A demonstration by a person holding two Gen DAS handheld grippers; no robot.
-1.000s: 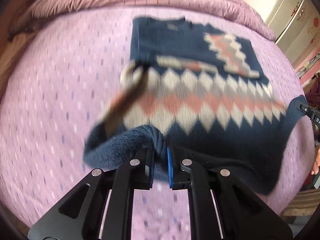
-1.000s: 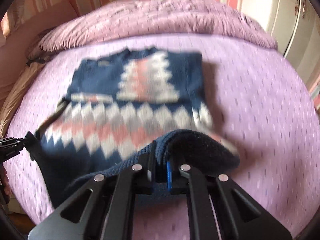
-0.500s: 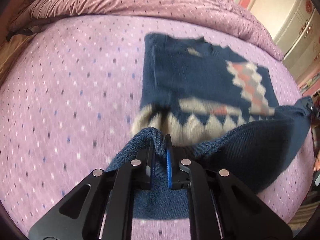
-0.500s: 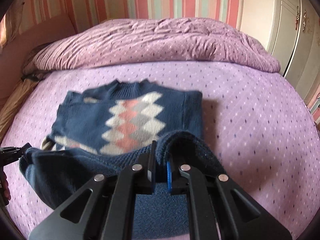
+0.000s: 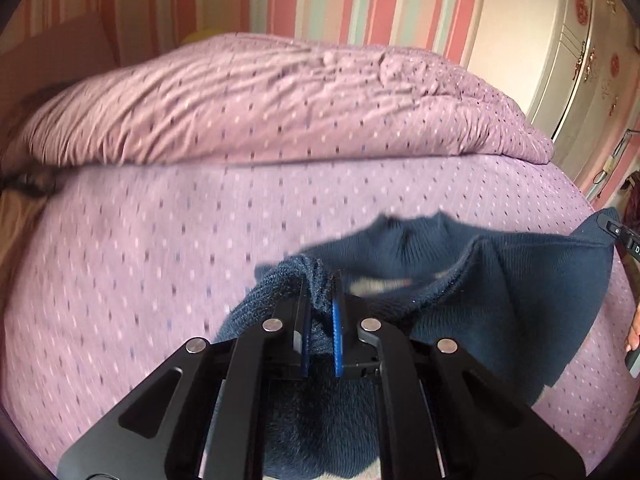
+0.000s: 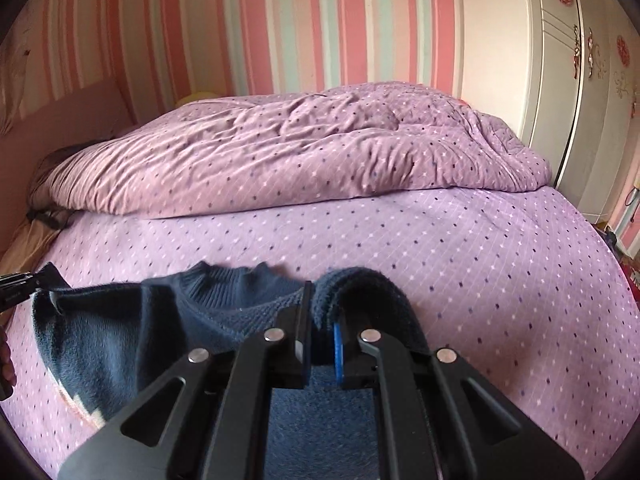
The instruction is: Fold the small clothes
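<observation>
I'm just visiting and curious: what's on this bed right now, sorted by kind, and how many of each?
Navy sweater: 1
Purple bedspread: 1
Rumpled purple duvet: 1
Handheld grippers, left gripper and right gripper, both clamped on the sweater: 2
Total: 5

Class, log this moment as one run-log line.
left gripper: shut on sweater | right gripper: shut on sweater | hem at collar

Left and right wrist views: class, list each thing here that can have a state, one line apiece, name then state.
Navy knitted sweater: bottom hem lifted over its collar, mid-fold.
Left hand-held gripper: shut on the sweater's hem.
Right hand-held gripper: shut on the sweater's hem.
Purple dotted duvet: bunched, rumpled at the bed's far end.
White wardrobe doors: closed.
</observation>
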